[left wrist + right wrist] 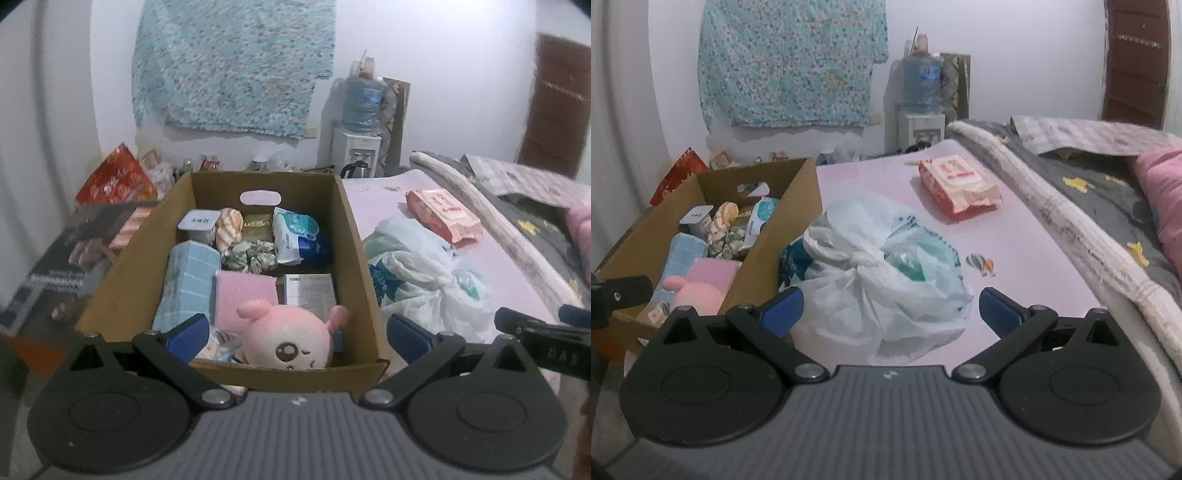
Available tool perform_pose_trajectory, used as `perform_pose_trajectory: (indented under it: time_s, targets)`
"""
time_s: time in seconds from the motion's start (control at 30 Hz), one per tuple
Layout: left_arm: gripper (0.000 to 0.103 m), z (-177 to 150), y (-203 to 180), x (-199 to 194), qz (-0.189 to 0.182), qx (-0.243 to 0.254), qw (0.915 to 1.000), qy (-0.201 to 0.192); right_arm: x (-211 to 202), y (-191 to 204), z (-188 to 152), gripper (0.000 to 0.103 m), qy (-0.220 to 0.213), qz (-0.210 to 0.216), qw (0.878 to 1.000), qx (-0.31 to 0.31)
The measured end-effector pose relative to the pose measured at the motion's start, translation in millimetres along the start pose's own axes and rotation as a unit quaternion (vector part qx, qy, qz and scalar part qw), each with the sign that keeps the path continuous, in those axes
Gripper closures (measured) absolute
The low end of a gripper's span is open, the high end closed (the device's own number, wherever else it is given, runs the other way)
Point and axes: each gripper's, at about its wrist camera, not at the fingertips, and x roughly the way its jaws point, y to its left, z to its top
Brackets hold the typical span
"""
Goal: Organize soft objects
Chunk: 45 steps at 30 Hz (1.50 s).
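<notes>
A cardboard box (364,266) stands beside the pink bed sheet and holds several soft things: a pink plush toy (291,338) at the near end, a blue towel (188,284), a pink sponge (245,295) and a blue-white pack (299,236). My left gripper (297,332) is open and empty, just before the box's near wall. My right gripper (890,312) is open and empty, its jaws on either side of a tied white plastic bag (882,273) lying on the sheet. A red-white wipes pack (958,184) lies farther back. The box (783,229) also shows in the right wrist view.
A rolled grey blanket (1071,221) and a pink pillow (1163,192) run along the right of the bed. A water dispenser (921,110) stands at the far wall. Red snack bags (118,181) and a dark carton (74,258) lie left of the box.
</notes>
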Motion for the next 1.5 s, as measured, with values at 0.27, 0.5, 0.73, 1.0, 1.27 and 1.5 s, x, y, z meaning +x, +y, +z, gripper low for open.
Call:
perform_pose_trajectory:
  time_s: [0.27, 0.5, 0.73, 1.0, 1.27, 1.5]
  targets:
    - [0.0, -2, 1, -3, -0.003, 0.004, 1.0, 0.008, 2, 5, -6, 0.001, 0.018, 0.009, 1.0, 0.01]
    - [0.0, -6, 12, -1, -0.009, -0.022, 0.9987, 0.046, 8, 13, -9, 0.001, 0.049, 0.015, 0.999, 0.006]
    - [0.0, -14, 28, 7, 0.022, -0.036, 0.9956, 0.084, 14, 31, -15, 0.001, 0.076, 0.032, 0.996, -0.014]
    - [0.0, -20, 37, 9, 0.044, -0.03, 0.9939, 0.097, 13, 40, -15, 0.001, 0.079, 0.026, 0.996, -0.021]
    - [0.0, -27, 44, 8, 0.05, -0.027, 0.9919, 0.113, 20, 45, -22, 0.001, 0.117, 0.028, 0.993, -0.004]
    - [0.0, -32, 42, 7, 0.045, -0.014, 0.992, 0.117, 19, 51, -26, 0.001, 0.12, 0.028, 0.992, -0.008]
